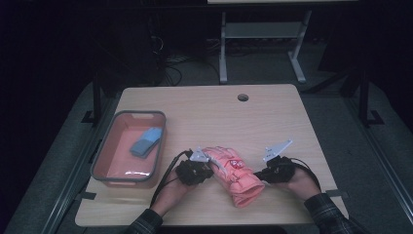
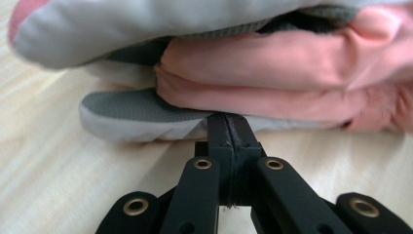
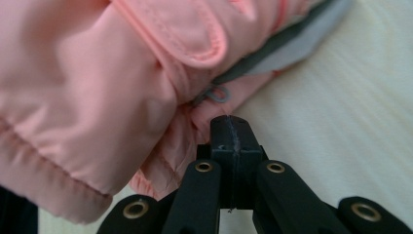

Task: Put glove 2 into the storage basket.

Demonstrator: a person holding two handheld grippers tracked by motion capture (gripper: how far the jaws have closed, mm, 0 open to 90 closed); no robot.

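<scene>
A pink padded glove (image 1: 233,174) with grey and white trim lies on the wooden table (image 1: 272,117) near its front edge, cuff toward the person. My left gripper (image 1: 209,171) is at the glove's left side. In the left gripper view the jaws are pressed together, and the left gripper (image 2: 229,121) has its tips at the lower edge of the glove (image 2: 272,63), beside a grey and white finger. My right gripper (image 1: 262,175) is at the glove's right side. In the right gripper view the right gripper (image 3: 230,123) is also shut, its tips touching the pink fabric of the glove (image 3: 97,73) by a small grey loop.
A grey-rimmed tray (image 1: 141,114) with a pink floor stands at the table's left and holds a blue folded item (image 1: 146,141). A cable hole (image 1: 243,97) sits near the far edge. Bare tabletop lies behind the glove and to its right.
</scene>
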